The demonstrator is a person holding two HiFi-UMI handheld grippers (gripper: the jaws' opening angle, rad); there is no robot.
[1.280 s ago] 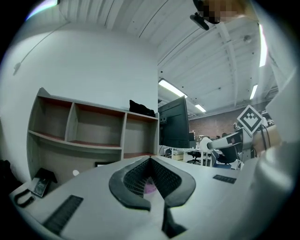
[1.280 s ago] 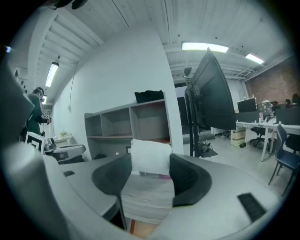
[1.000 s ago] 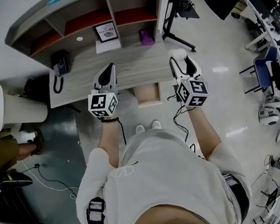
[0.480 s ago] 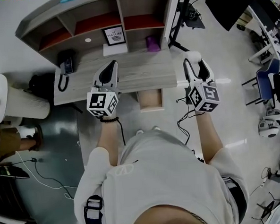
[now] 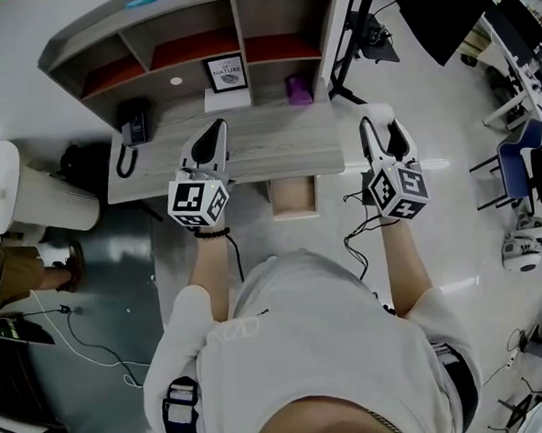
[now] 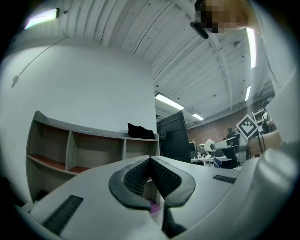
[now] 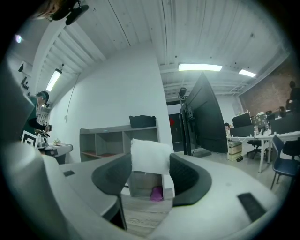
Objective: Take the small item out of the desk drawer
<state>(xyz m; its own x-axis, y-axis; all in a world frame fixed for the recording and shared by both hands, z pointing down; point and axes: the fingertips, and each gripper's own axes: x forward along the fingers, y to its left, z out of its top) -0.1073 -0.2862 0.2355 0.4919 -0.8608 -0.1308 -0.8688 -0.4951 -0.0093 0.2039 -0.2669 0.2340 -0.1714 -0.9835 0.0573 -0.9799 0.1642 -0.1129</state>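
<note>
The grey wood desk (image 5: 275, 133) has its small drawer (image 5: 293, 198) pulled out at the front; its inside looks bare. My right gripper (image 5: 382, 126) hangs just past the desk's right end, above the floor, shut on a small white soft item (image 5: 378, 113). In the right gripper view the white item (image 7: 150, 157) sits squeezed between the two dark pads of the right gripper (image 7: 150, 174). My left gripper (image 5: 213, 137) hovers over the desk top left of the drawer. Its jaws meet at the tips of the left gripper (image 6: 150, 163), with nothing between them.
On the desk stand a black telephone (image 5: 133, 128), a framed picture (image 5: 227, 74) and a purple object (image 5: 298, 88) by the shelf unit (image 5: 187, 33). A black monitor stand (image 5: 352, 41) is right of the desk, a white cylinder (image 5: 32, 203) left, a blue chair (image 5: 523, 150) far right.
My right gripper has drifted a little to the right with the white item, farther from the drawer. The left gripper has stayed over the desk.
</note>
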